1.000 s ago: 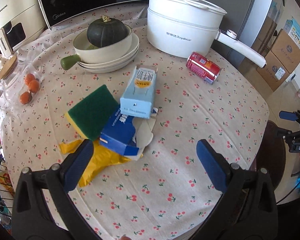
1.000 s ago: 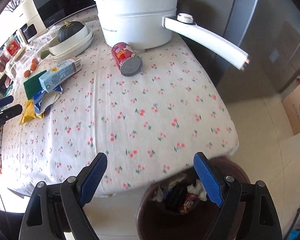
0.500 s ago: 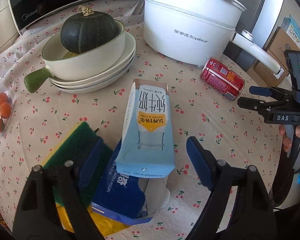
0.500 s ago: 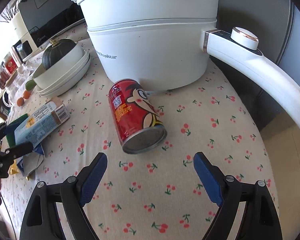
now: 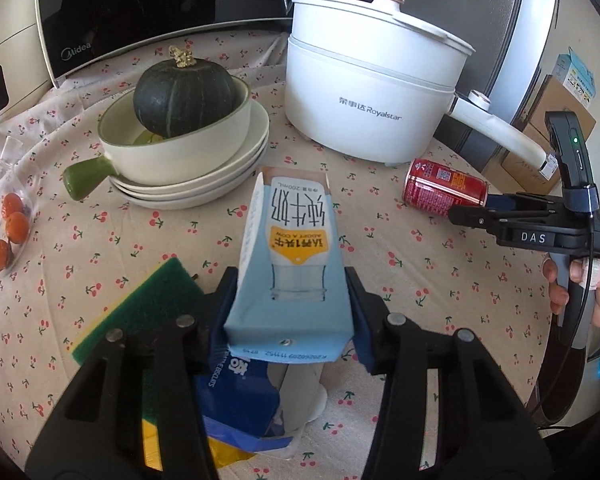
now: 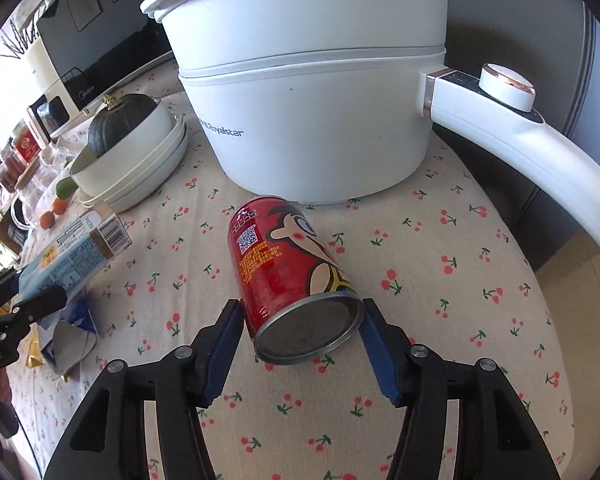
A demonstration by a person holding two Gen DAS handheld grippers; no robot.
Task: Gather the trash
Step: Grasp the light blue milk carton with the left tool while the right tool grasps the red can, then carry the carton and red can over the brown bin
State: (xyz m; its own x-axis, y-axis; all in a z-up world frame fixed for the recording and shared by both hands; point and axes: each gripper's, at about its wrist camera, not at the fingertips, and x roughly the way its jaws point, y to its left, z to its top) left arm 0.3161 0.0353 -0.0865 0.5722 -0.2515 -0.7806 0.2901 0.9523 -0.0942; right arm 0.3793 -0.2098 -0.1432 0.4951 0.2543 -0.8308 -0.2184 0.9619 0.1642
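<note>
A light blue milk carton (image 5: 290, 268) lies on the cherry-print tablecloth (image 5: 400, 280). My left gripper (image 5: 290, 320) is shut on its near end, pads against both sides. The carton also shows in the right wrist view (image 6: 74, 252). A red can (image 6: 290, 280) lies on its side, base toward me. My right gripper (image 6: 300, 344) has its blue pads on both sides of the can's base, touching or nearly touching. The can shows in the left wrist view (image 5: 444, 194) too. Under the carton lie a torn blue box (image 5: 240, 404), a yellow wrapper (image 5: 228, 452) and a green sponge (image 5: 140, 316).
A white electric pot (image 6: 308, 92) with a long handle (image 6: 520, 140) stands just behind the can. Stacked bowls (image 5: 188, 160) hold a dark green pumpkin (image 5: 184, 94). A microwave (image 5: 148, 12) stands at the back. Small oranges (image 5: 10, 232) lie at the left.
Both grippers moved forward and closed in. The left pads now clamp the milk carton. The right pads went from wide open to flanking the can's base.
</note>
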